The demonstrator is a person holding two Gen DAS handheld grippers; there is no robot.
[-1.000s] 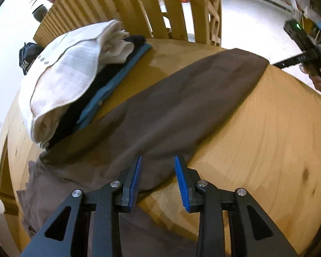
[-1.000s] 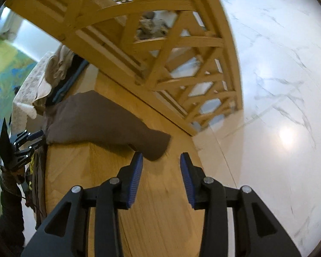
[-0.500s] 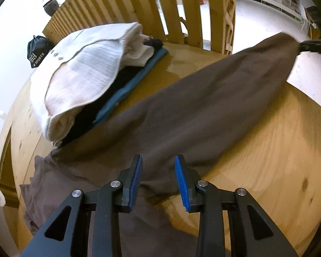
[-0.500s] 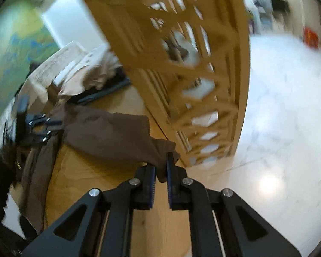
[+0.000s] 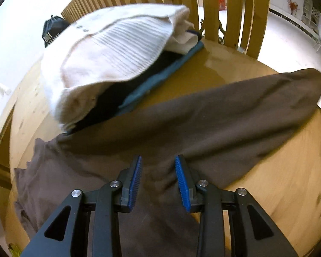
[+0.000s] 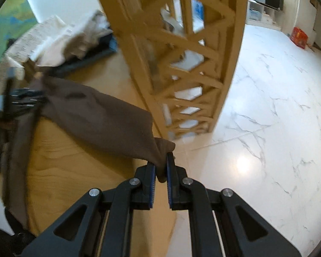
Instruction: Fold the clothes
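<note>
A brown garment (image 5: 203,124) lies stretched across the round wooden table (image 5: 278,182). My left gripper (image 5: 158,180) is open, its blue pads hovering just over the garment's near part with cloth showing between them. In the right wrist view my right gripper (image 6: 160,171) is shut on the brown garment's (image 6: 100,117) far end, lifted past the table's edge. The left gripper (image 6: 21,98) shows small and blurred at the garment's other end.
A pile of folded clothes (image 5: 117,51), white knit on top of black and teal pieces, sits at the table's back left. A wooden slat screen (image 5: 235,10) and lattice panel (image 6: 182,53) border the table. White marble floor (image 6: 267,128) lies beyond.
My right gripper closed on the garment's far end and lifted it, pulling the cloth taut to the right. My left gripper moved forward over the garment, still open.
</note>
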